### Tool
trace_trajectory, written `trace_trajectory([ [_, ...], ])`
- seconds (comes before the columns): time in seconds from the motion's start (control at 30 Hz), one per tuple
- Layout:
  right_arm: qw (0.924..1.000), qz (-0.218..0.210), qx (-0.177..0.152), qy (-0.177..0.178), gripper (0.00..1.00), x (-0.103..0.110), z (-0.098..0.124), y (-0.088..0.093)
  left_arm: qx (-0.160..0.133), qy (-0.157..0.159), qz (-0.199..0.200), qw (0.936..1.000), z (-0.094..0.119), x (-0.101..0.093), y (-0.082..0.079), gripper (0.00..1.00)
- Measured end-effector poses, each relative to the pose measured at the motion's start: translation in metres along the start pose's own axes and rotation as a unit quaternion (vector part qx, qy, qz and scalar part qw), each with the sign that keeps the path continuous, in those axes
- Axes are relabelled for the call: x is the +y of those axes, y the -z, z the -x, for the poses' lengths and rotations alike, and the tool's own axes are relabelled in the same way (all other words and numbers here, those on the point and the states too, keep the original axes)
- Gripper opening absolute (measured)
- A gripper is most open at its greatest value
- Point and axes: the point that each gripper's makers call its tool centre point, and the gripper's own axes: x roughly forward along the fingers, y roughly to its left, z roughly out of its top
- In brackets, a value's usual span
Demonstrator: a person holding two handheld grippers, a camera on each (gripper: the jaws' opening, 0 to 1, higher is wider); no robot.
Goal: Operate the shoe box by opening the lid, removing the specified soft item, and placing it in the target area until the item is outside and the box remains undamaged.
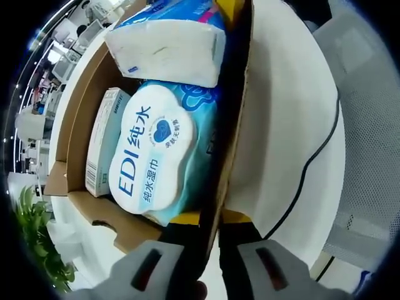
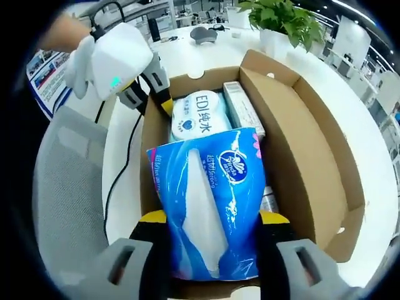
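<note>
Right gripper [image 2: 211,228], grey jaws with yellow-and-black pads, closed on either side of a soft blue plastic tissue pack [image 2: 209,209] with a white centre panel, held over the near end of the open brown cardboard shoe box [image 2: 312,147]. Behind the pack, inside the box: a white-and-light-blue pack of wet wipes [image 2: 200,115] with blue lettering, and beside it, against the box's long wall, a slim white carton [image 2: 244,109]. Lid flap folded outward along that same long side. Left gripper [image 2: 153,90], seen in the right gripper view at the far corner of the box, its pads set on either side of the box wall. In the left gripper view, left gripper [image 1: 209,240] astride the thin cardboard edge of the shoe box [image 1: 234,125], jaws narrow, pads at the wall; firm contact not clearly shown. Wet wipes [image 1: 153,150] just inside that wall, slim carton [image 1: 103,140] on their far side, tissue pack [image 1: 169,50] beyond. Box resting on a white round tabletop [image 1: 284,125]; black cable [image 1: 315,156] trailing across it; grey mesh chair [image 2: 69,187] alongside; green potted plant [image 2: 281,19] past the box.
</note>
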Motion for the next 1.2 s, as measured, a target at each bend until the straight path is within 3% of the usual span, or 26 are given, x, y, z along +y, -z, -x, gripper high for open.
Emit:
trace_trajectory([
  [0.37, 0.9998, 0.019, 0.006, 0.001, 0.50, -0.012, 0.012, -0.009, -0.003, 0.002, 0.017, 0.9998, 0.000, 0.002, -0.001, 0.07],
  [0.43, 0.9998, 0.017, 0.008, 0.000, 0.50, -0.013, 0.014, -0.009, -0.028, 0.010, 0.042, 0.9987, 0.000, 0.001, -0.007, 0.07],
  [0.5, 0.9998, 0.017, 0.009, 0.002, 0.50, -0.013, 0.016, -0.008, -0.035, 0.013, 0.033, 0.9988, 0.003, 0.002, -0.005, 0.06],
  [0.53, 0.9998, 0.017, 0.008, 0.002, 0.50, -0.013, 0.018, -0.008, -0.032, 0.006, -0.003, 0.9995, 0.002, 0.000, -0.006, 0.05],
  [0.63, 0.9998, 0.016, 0.012, 0.002, 0.50, -0.013, 0.020, -0.006, -0.031, 0.006, 0.018, 0.9993, 0.001, 0.000, -0.006, 0.06],
  [0.97, 0.9996, 0.017, 0.019, -0.008, 0.50, -0.009, 0.040, -0.013, -0.026, 0.008, 0.018, 0.9994, 0.002, 0.001, -0.004, 0.06],
  [1.2, 0.9976, 0.054, 0.044, -0.010, 0.50, 0.000, 0.046, -0.016, -0.028, 0.006, 0.017, 0.9995, 0.002, 0.001, -0.003, 0.06],
])
